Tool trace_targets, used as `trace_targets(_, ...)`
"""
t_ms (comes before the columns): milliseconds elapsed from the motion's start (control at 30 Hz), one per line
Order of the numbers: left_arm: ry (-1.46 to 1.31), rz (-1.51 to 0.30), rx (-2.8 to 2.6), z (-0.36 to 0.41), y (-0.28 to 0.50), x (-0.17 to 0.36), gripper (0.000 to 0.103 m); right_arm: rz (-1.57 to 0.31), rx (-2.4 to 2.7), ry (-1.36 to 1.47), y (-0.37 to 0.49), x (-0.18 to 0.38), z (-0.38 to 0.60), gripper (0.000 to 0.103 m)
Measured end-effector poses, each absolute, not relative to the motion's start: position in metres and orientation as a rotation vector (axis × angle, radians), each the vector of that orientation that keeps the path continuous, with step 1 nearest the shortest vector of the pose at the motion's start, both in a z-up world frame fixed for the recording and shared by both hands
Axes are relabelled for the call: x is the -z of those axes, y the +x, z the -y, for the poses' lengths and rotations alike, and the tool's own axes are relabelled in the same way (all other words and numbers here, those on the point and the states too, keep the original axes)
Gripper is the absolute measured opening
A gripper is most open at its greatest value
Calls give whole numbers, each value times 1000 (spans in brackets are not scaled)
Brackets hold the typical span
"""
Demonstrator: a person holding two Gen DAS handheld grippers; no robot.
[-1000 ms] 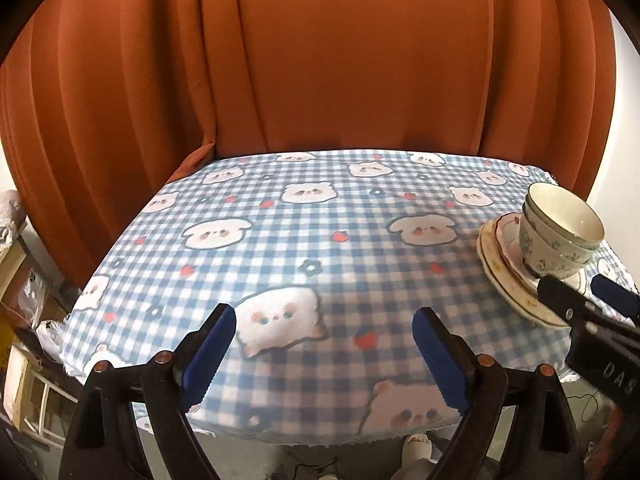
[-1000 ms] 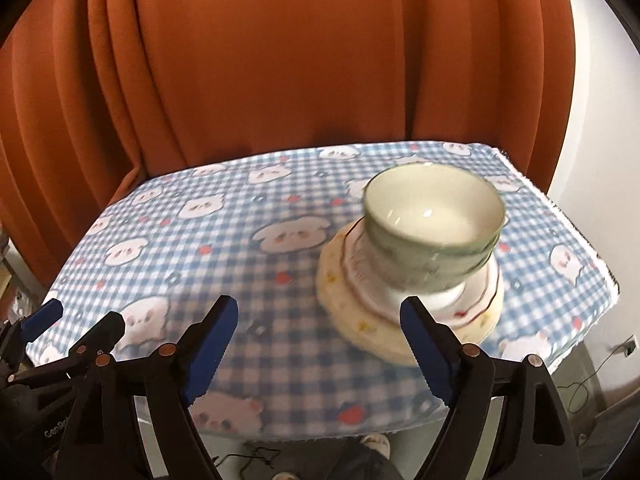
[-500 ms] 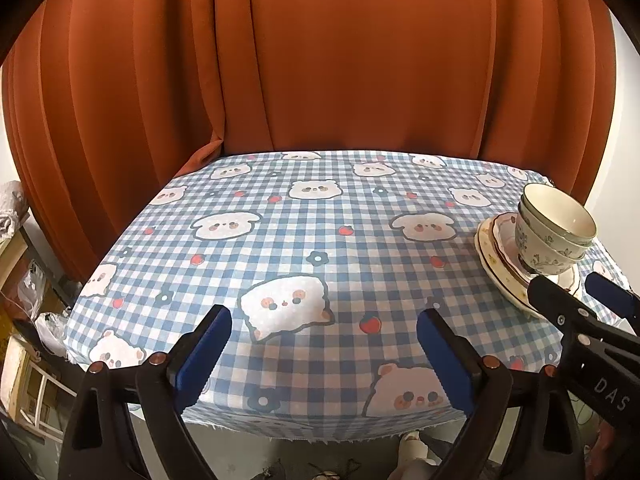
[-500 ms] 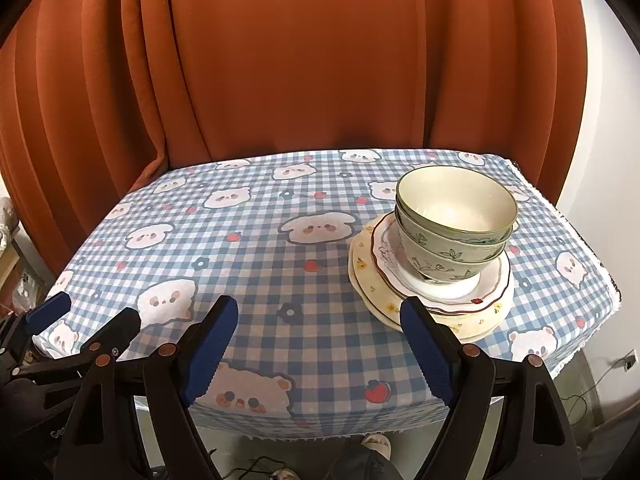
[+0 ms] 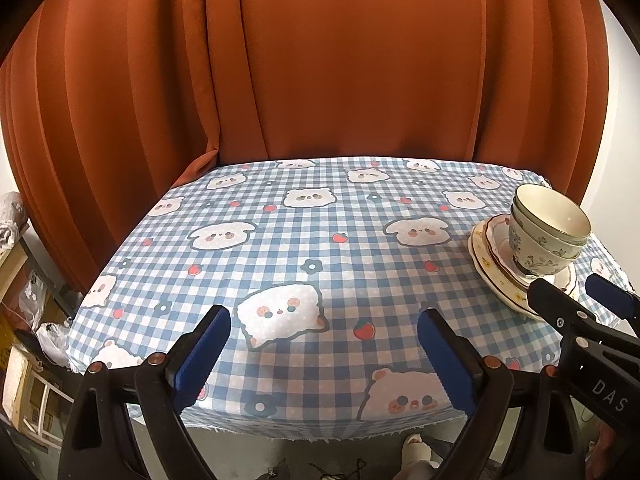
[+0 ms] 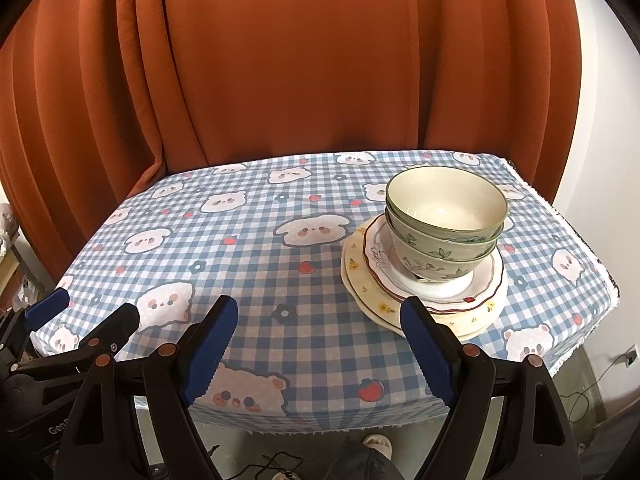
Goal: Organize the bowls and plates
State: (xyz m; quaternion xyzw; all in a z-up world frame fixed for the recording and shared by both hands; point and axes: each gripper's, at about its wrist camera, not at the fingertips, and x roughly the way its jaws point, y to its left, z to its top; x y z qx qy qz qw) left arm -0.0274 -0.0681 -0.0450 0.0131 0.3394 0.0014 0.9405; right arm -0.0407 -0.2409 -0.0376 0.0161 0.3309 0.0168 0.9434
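Both grippers are black plastic clamps with blue ribbed pads and copper-coloured rivets — one is marked "DAS".

You have one stack on the blue checked tablecloth, toward its right side and nearer the right edge than the middle. At the bottom lie the plates: cream ones with small yellow flowers, and on top of them a white plate with a wavy dark red rim. On that plate stand the bowls, nested upright one inside another, pale green with leaf patterns on the outside and a cream, empty inside. The stack sits level on the cloth.
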Motion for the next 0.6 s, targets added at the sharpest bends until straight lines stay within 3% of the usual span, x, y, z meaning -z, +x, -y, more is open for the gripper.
trace_targets(333,22,-684,-1,63,-28,44,97,-669,-28,33,-42,37,239,86)
trace_targets(600,12,-684,-4,52,-22,45,101,-675,-19,43,-36,37,234,92)
